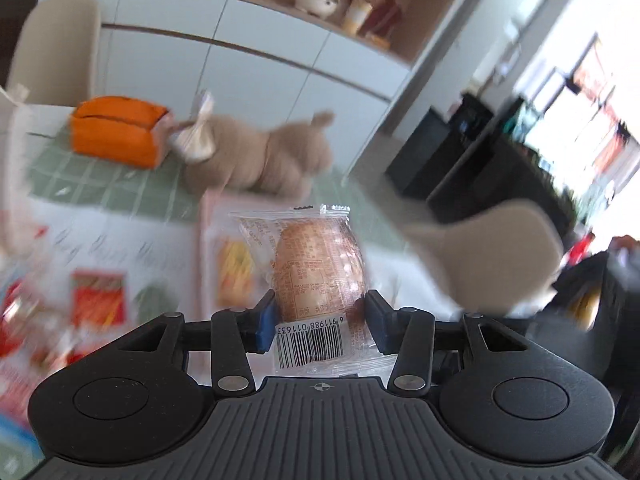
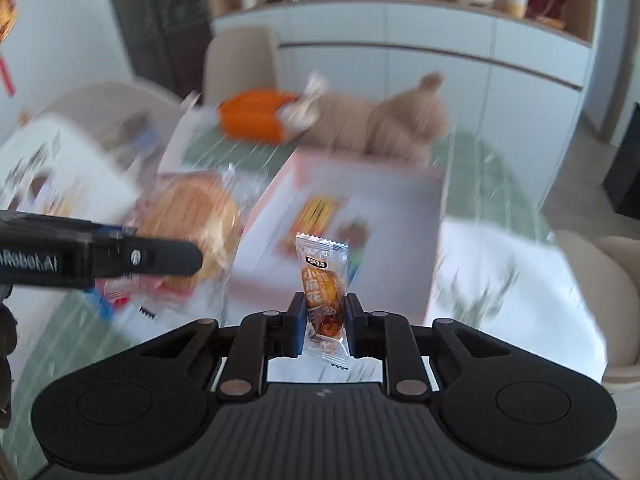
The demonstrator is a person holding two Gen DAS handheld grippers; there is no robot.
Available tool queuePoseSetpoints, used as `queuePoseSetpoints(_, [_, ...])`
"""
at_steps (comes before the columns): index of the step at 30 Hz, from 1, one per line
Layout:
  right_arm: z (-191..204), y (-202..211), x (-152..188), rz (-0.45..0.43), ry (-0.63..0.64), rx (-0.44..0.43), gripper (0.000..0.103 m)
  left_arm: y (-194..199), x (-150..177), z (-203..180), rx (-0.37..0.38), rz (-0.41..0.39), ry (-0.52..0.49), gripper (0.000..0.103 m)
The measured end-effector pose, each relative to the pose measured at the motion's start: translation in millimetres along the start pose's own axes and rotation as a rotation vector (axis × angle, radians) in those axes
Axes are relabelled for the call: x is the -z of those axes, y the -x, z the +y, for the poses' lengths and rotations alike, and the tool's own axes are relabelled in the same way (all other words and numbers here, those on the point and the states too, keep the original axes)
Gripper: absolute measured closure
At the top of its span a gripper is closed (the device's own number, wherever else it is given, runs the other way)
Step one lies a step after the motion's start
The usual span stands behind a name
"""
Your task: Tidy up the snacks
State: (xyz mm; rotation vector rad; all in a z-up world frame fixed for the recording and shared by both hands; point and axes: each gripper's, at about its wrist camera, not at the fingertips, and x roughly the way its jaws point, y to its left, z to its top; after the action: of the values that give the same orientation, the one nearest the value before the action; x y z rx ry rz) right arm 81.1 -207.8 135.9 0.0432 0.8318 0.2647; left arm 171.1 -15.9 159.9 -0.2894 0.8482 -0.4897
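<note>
My left gripper (image 1: 320,322) is shut on a clear-wrapped round bun (image 1: 318,276) with a barcode, held upright above the table. In the right wrist view that same bun (image 2: 192,216) shows at the left, with the left gripper's black finger (image 2: 160,258) across it. My right gripper (image 2: 323,322) is shut on a small orange-and-brown snack packet (image 2: 323,292), standing upright between the blue pads. Below both lies a pink tray (image 2: 436,248) with a few small snack packs in it, blurred.
An orange tissue box (image 1: 116,130) and a beige plush toy (image 1: 276,156) sit at the far side of the green checked tablecloth (image 1: 108,188). Several red snack packs (image 1: 96,300) lie at the left. A white box (image 2: 52,168) stands left; beige chairs surround the table.
</note>
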Motion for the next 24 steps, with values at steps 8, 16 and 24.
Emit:
queuePoseSetpoints(8, [-15,-43,-4,0.080,-0.073,0.037,0.063,-64,-3,52,-0.006,0.156,0.037,0.052])
queuePoseSetpoints(16, [21,-64,66,0.233,-0.018,-0.039,0.056,-20,20,128,-0.312,0.134,-0.066,0.052])
queuePoseSetpoints(24, [88,-82,97,0.301,0.015,-0.070,0.051,-58,54,144,-0.299,0.192,-0.012,0.057])
